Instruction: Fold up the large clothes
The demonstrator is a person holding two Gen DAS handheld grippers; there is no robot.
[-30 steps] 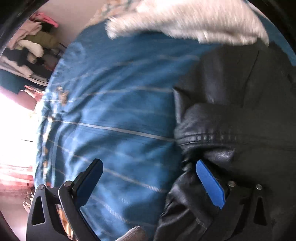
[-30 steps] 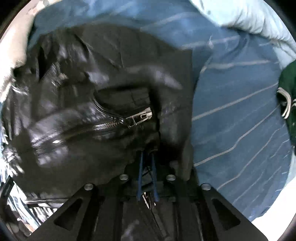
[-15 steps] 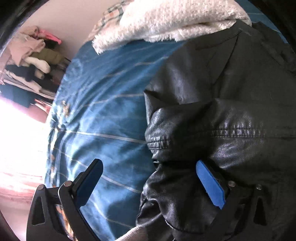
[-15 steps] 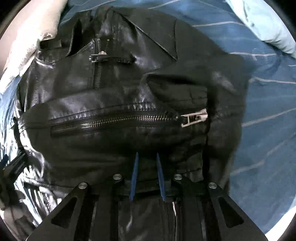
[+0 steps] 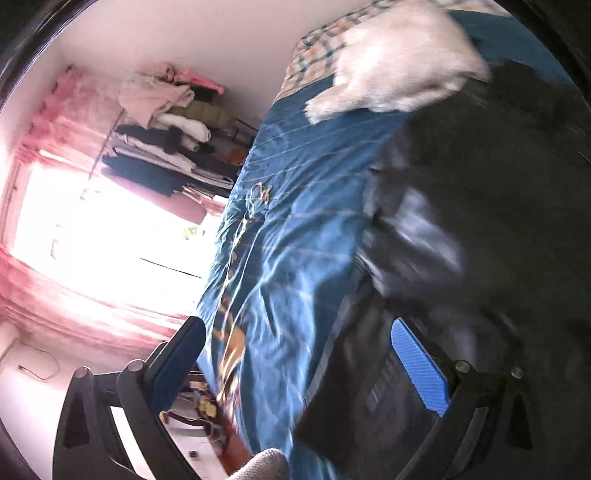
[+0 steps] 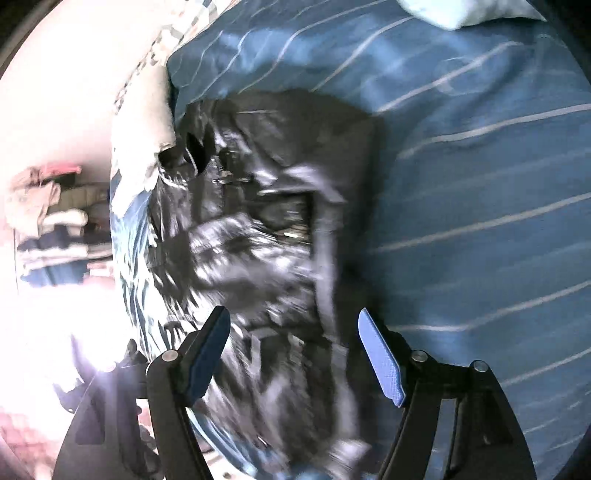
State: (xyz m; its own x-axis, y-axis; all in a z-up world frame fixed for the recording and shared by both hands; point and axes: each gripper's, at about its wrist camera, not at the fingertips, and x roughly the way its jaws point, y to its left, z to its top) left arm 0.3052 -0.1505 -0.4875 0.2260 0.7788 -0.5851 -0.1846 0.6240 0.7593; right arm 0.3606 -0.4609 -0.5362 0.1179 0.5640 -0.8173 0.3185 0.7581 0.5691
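Observation:
A black leather jacket (image 6: 266,229) lies bunched on the blue striped bed cover (image 6: 480,184). In the left wrist view the jacket (image 5: 480,221) fills the right side, blurred. My left gripper (image 5: 295,350) is open, with its right finger over the jacket's edge and its left finger off the side of the bed. My right gripper (image 6: 295,354) is open and empty, with the jacket's near end between and below its fingers.
A white fluffy garment (image 5: 399,62) lies at the bed's far end beside a checked pillow (image 5: 314,59). A rack of stacked clothes (image 5: 166,129) stands by a bright window (image 5: 103,229) with pink curtains. A pale blue pillow (image 6: 461,11) lies at the top of the right wrist view.
My right gripper has opened and let go of the jacket. Both grippers have drawn back and swung left, so the bedside and window now show. The left gripper stayed open.

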